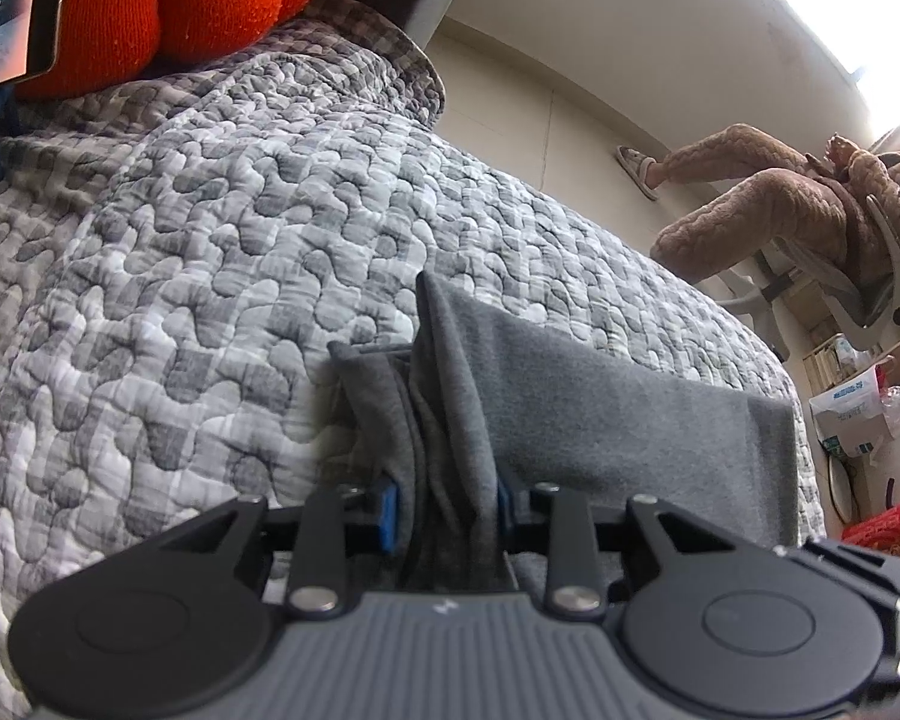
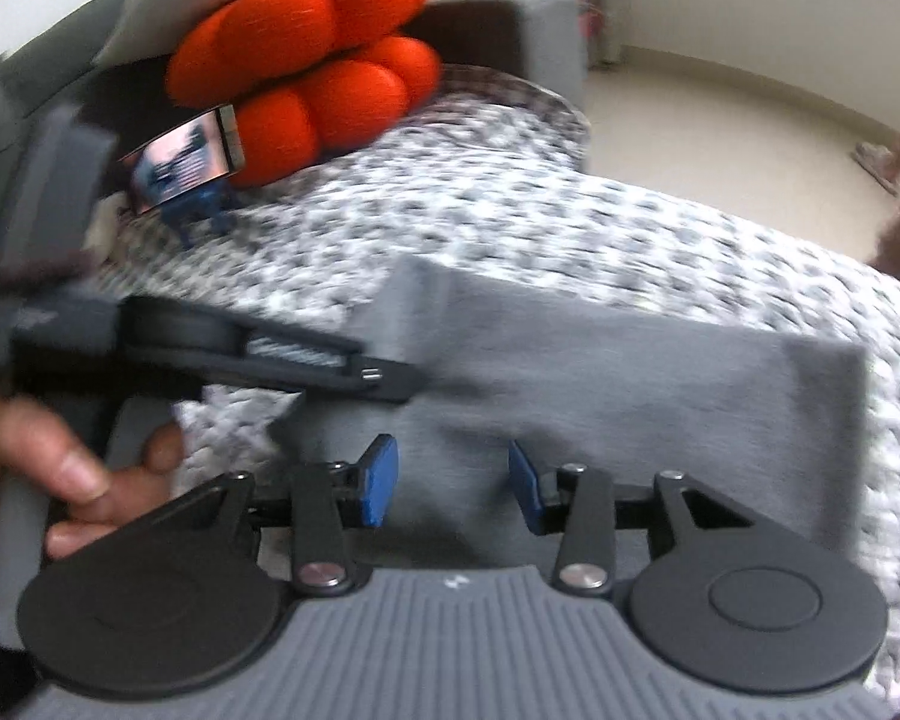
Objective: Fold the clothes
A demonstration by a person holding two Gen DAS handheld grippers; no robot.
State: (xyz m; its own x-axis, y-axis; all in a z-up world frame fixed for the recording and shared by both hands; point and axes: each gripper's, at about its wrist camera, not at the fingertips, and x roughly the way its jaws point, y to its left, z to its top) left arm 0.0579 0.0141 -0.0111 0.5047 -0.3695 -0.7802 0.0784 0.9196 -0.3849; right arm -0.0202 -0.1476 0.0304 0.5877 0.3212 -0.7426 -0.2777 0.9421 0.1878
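Left gripper: jaws pinch a bunched gray garment to anchor the fold.
Right gripper: jaws apart, empty, above the cloth.
Bed: carries the garment.

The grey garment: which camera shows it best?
The right wrist view: the grey garment lies there as one broad, though blurred, band on the quilt. The left wrist view shows it sharper, but bunched in the left hand-held gripper.

A plain grey soft-knit garment lies folded into a long band across the quilted bed, one end bunched into upright folds.
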